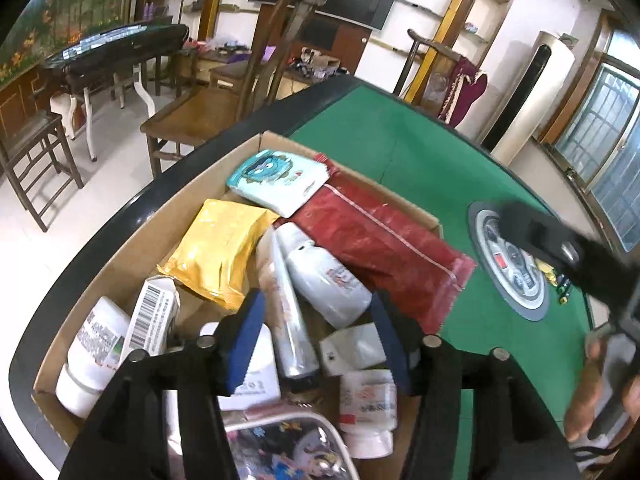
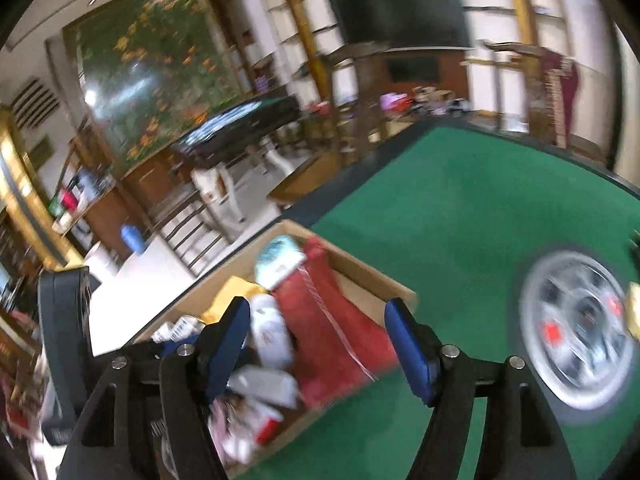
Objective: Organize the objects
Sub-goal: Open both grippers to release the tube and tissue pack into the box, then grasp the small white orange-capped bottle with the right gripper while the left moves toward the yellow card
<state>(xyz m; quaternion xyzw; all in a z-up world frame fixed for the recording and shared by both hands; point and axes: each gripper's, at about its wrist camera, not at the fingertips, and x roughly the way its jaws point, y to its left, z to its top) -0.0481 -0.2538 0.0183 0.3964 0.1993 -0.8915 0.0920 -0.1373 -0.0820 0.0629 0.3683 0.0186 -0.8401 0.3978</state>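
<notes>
A cardboard box [image 1: 132, 236] on the green table holds a red packet [image 1: 384, 240], a yellow packet [image 1: 216, 248], a cartoon tissue pack [image 1: 280, 180], white bottles [image 1: 328, 276], a silver tube [image 1: 286, 320], a red-labelled jar [image 1: 368, 404] and a clear printed pouch [image 1: 280, 448]. My left gripper [image 1: 316, 340] is open and empty just above the tube and bottles. My right gripper [image 2: 320, 344] is open and empty above the box's [image 2: 360, 272] right side, over the red packet [image 2: 332, 336]. The right gripper also shows as a dark blur in the left wrist view [image 1: 560, 248].
A round silver control hub [image 1: 508, 260] sits in the middle of the green felt table [image 1: 400, 148], with small dice-like pieces [image 1: 560, 284] beside it. It shows blurred in the right wrist view [image 2: 580, 332]. Wooden chairs [image 1: 208, 108] stand beyond the table's dark rim.
</notes>
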